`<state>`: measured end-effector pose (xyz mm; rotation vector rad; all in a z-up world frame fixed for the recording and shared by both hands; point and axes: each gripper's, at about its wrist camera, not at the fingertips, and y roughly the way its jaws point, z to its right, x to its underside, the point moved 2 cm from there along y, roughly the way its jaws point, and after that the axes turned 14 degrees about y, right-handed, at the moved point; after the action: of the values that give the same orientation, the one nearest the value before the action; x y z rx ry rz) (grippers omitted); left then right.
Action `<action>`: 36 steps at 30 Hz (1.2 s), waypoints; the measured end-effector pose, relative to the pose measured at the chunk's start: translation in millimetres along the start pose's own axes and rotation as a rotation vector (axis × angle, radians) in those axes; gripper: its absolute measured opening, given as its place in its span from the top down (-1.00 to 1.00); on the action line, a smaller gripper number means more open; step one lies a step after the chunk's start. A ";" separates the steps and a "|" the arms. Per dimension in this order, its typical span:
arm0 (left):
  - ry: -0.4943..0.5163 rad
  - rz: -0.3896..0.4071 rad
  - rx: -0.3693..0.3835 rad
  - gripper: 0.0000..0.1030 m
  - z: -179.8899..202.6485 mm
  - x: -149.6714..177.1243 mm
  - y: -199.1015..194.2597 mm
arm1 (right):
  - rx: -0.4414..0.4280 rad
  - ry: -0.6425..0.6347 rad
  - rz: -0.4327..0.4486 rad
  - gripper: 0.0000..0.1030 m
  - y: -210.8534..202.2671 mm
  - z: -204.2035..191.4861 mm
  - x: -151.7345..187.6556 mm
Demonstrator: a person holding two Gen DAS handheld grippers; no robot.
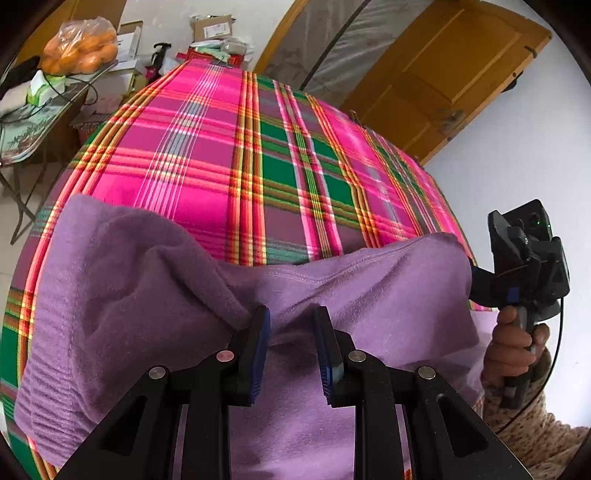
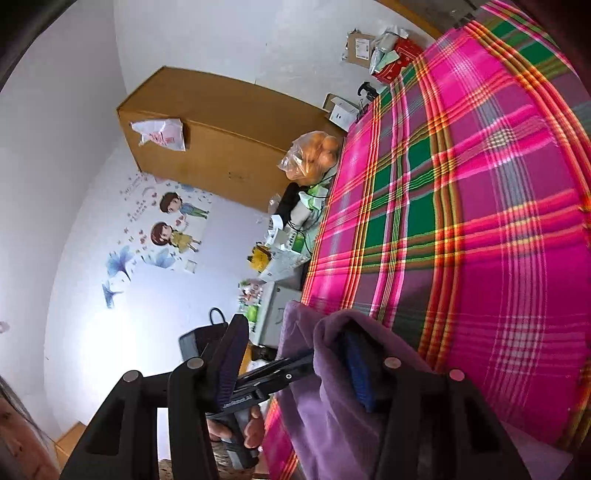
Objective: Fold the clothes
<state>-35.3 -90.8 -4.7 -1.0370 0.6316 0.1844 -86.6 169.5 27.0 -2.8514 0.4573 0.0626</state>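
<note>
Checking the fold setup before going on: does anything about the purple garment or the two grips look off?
The purple fleece garment is bunched and rumpled on the plaid bedspread, not flat. The right gripper looks oddly placed: fabric drapes over only one finger, its jaws well apart. The left gripper has fabric between its jaws without clamping.

A fleece garment (image 1: pixel 155 280) lies bunched on the near edge of the bed (image 1: pixel 258 155), over its bedsheet. The left tool (image 1: pixel 291 332) sits over the garment's middle, with fabric bunched between its fingers. The right tool (image 1: pixel 476 284) meets the garment's right end, with a hand (image 1: pixel 511 347) below it on the handle. Beyond the bed's far left corner a side counter (image 1: pixel 33 125) carries a bag of oranges (image 1: pixel 79 46). Cardboard boxes (image 1: pixel 212 27) sit behind the bed's far end, and a wooden door (image 1: pixel 454 62) stands at the far right.
</note>
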 end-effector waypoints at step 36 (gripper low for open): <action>0.275 -0.068 0.233 0.97 52.0 -98.6 70.4 | 0.330 -0.049 0.366 0.01 -122.1 25.9 18.1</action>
<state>-124.5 3.8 17.3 -0.8633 0.8441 -0.0929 -31.3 282.9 29.9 -2.4100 0.8838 0.1123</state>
